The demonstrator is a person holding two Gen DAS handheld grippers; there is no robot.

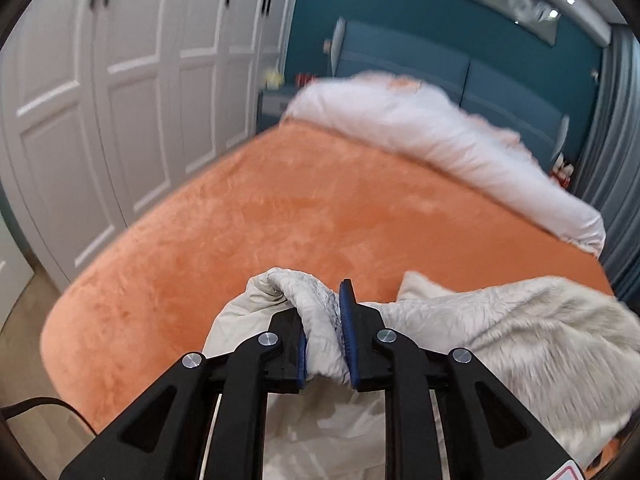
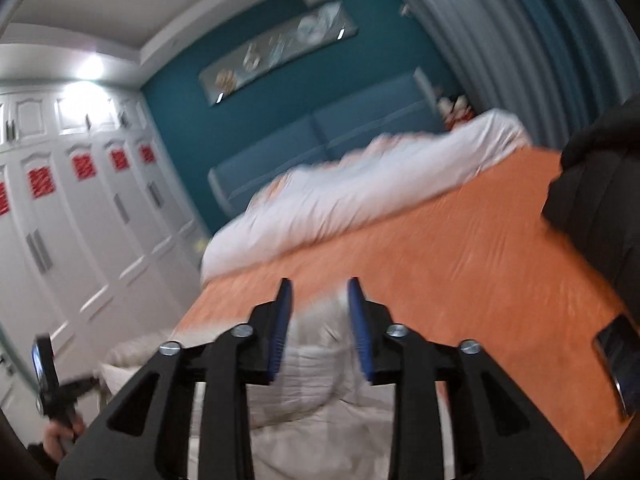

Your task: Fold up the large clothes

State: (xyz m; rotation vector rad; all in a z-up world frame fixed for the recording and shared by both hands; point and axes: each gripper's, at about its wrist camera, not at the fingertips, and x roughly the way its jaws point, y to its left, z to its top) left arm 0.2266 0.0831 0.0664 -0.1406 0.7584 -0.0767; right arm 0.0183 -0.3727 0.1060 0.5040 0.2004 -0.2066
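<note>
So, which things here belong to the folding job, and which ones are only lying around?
Belonging to the job:
- cream fluffy garment, on the orange bed cover
- left tongs, fabric bunched between the pads
- right tongs, open, nothing between them

Only lying around:
- white duvet
- phone
- wardrobe
- dark item on the bed

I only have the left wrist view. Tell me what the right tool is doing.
Observer: The right tool stands open, nothing pinched; the cream garment lies beneath it.
Operator: Report anything on the bed's right side.
Observer: A dark, flat, phone-like device lies on the orange bedcover.
Operator: Check the wardrobe's upper doors.
Observer: Red patterned decorations sit on the wardrobe doors.
</note>
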